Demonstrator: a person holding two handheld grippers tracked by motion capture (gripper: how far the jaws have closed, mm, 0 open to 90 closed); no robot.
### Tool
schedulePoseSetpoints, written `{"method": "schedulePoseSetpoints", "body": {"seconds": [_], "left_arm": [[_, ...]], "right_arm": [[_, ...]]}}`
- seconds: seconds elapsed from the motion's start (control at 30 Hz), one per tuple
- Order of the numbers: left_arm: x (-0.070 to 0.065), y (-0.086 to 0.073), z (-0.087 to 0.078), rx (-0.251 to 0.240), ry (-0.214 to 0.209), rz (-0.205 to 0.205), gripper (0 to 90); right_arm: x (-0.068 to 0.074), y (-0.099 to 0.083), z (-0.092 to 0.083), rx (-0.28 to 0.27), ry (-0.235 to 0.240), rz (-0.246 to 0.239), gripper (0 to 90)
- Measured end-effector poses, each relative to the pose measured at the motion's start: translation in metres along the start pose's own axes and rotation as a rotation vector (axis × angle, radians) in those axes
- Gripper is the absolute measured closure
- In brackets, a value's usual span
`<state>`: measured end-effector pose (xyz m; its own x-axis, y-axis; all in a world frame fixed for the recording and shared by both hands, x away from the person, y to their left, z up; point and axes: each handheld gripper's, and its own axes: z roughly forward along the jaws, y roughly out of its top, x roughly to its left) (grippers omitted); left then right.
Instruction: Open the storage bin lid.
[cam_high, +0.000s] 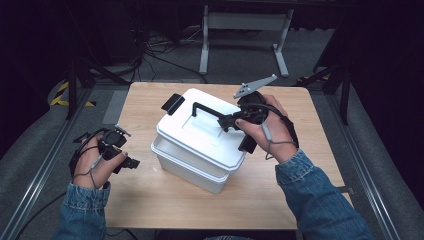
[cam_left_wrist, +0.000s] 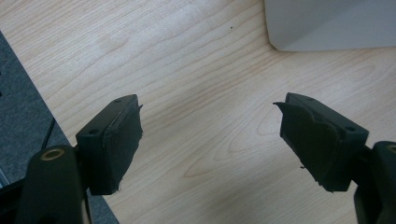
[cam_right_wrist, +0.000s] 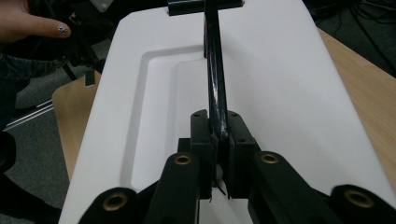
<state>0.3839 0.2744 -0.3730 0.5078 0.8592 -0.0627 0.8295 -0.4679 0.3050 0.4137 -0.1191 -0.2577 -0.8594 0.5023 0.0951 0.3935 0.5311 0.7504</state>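
At a light wooden table (cam_high: 280, 200), my right gripper (cam_high: 231, 121) clamps the black carrying handle (cam_high: 206, 108) of a white lidded storage box (cam_high: 197, 150), jaws pinched tight on the thin bar. In the right gripper view, the two black pads (cam_right_wrist: 201, 135) squeeze the handle (cam_right_wrist: 215, 88) from either side, and the bar runs straight away from them over the white lid (cam_right_wrist: 280, 93) toward its far hinge block. The handle stands raised off the lid's recessed panel, not folded flat into it.

The box sits near the middle of the table, turned at an angle to the table's edges, one corner pointing to the near edge. A black latch (cam_high: 172, 103) sticks out from the lid's far left corner. The lid (cam_high: 200, 131) lies on the box, tipped a little against the tub beneath.

My left gripper (cam_high: 125, 162) hovers over the table's left edge, just beside the box and apart from it. Its jaws stand wide with nothing between them: in the left gripper view, the two pads (cam_left_wrist: 122, 140) frame bare wood grain (cam_left_wrist: 210, 107), and a lower corner of the white box (cam_left_wrist: 327, 23) shows at the top right. The grey floor (cam_left_wrist: 23, 93) shows past the table's edge at the left.
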Motion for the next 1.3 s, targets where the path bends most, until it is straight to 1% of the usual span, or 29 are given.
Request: {"method": "schedulePoseSetpoints", "body": {"seconds": [0.2, 0.27, 0.33, 0.37, 0.43, 0.67, 0.7, 0.73, 0.77, 0.83, 0.87, 1.03, 1.27, 1.3], "left_arm": [[0.000, 0.000, 0.000, 0.001, -0.001, 0.000, 21.3], [0.000, 0.000, 0.000, -0.007, -0.002, -0.012, 21.3], [0.000, 0.000, 0.000, -0.009, 0.000, -0.012, 21.1], [0.000, 0.000, -0.001, -0.001, 0.002, 0.009, 20.4], [0.000, 0.000, -0.001, -0.004, -0.003, 0.002, 19.3], [0.001, 0.000, -0.001, -0.003, -0.003, 0.006, 19.4], [0.001, 0.000, -0.001, -0.003, -0.003, 0.006, 19.4], [0.001, -0.001, -0.001, -0.002, -0.004, 0.006, 19.4], [0.000, -0.001, 0.000, -0.005, -0.003, 0.007, 19.4], [0.000, 0.000, 0.000, -0.001, -0.004, 0.008, 19.4], [0.000, 0.000, 0.000, 0.000, -0.004, 0.008, 19.4], [0.001, 0.000, 0.000, -0.001, -0.006, 0.007, 19.4], [0.001, 0.000, 0.000, -0.002, -0.006, 0.006, 19.4], [0.001, -0.001, 0.000, -0.002, -0.010, 0.003, 19.4]], "right_arm": [[-0.015, -0.009, -0.016, -0.013, -0.041, 0.036, 85.3], [-0.021, -0.012, -0.021, -0.016, -0.055, 0.046, 85.3], [-0.026, -0.015, -0.025, -0.020, -0.068, 0.059, 85.3], [-0.028, -0.016, -0.027, -0.023, -0.072, 0.066, 85.3], [-0.032, -0.018, -0.031, -0.024, -0.084, 0.075, 85.3], [-0.048, -0.025, -0.043, -0.031, -0.120, 0.110, 85.3], [-0.048, -0.025, -0.043, -0.031, -0.120, 0.110, 85.3], [-0.050, -0.026, -0.045, -0.032, -0.127, 0.116, 85.3], [-0.055, -0.029, -0.049, -0.034, -0.144, 0.130, 85.4], [-0.057, -0.030, -0.050, -0.034, -0.149, 0.132, 85.3], [-0.059, -0.031, -0.052, -0.034, -0.158, 0.142, 85.4], [-0.070, -0.038, -0.061, -0.036, -0.190, 0.161, 85.4], [-0.087, -0.051, -0.070, -0.036, -0.227, 0.202, 85.4], [-0.092, -0.055, -0.071, -0.035, -0.239, 0.215, 85.4]]}}
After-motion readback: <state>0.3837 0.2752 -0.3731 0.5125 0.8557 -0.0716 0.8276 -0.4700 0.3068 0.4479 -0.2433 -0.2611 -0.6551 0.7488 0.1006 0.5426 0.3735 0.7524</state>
